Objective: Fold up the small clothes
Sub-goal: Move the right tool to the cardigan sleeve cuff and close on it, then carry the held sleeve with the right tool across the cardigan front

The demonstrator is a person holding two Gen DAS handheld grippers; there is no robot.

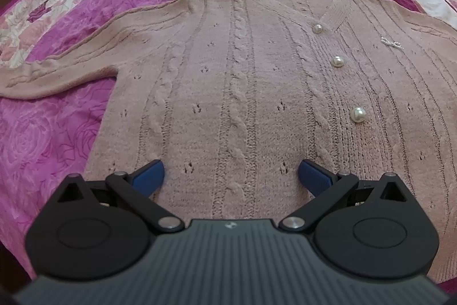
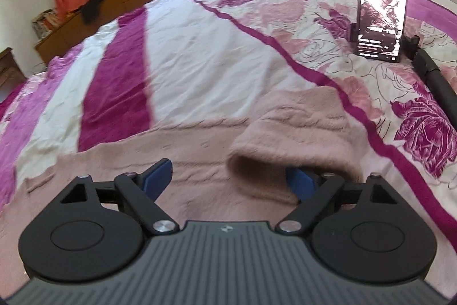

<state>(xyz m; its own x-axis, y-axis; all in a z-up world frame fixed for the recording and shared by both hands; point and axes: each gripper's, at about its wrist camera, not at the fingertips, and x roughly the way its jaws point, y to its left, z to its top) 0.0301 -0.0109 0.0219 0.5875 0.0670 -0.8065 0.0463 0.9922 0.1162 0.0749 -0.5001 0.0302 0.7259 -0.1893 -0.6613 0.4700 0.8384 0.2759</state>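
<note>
We log one dusty-pink cable-knit cardigan (image 1: 242, 82) with pearl buttons (image 1: 337, 61), flat on the magenta floral bedspread (image 1: 51, 133). Left tongs (image 1: 231, 176) released above its hem. Right tongs (image 2: 228, 176) spread, one blue finger (image 2: 300, 182) beneath the sleeve cuff (image 2: 291, 145).

Left claw (image 1: 231, 176) gapes wide, blue fingers (image 1: 150, 175) level; right claw (image 2: 228, 179) likewise spread apart.

- One pink cardigan (image 1: 242, 93) is lying on the one bedspread (image 1: 57, 133).
- Three pearl buttons (image 1: 337, 61) are showing on the cardigan.
- One phone (image 2: 381, 5) is standing beyond the cardigan.
</note>
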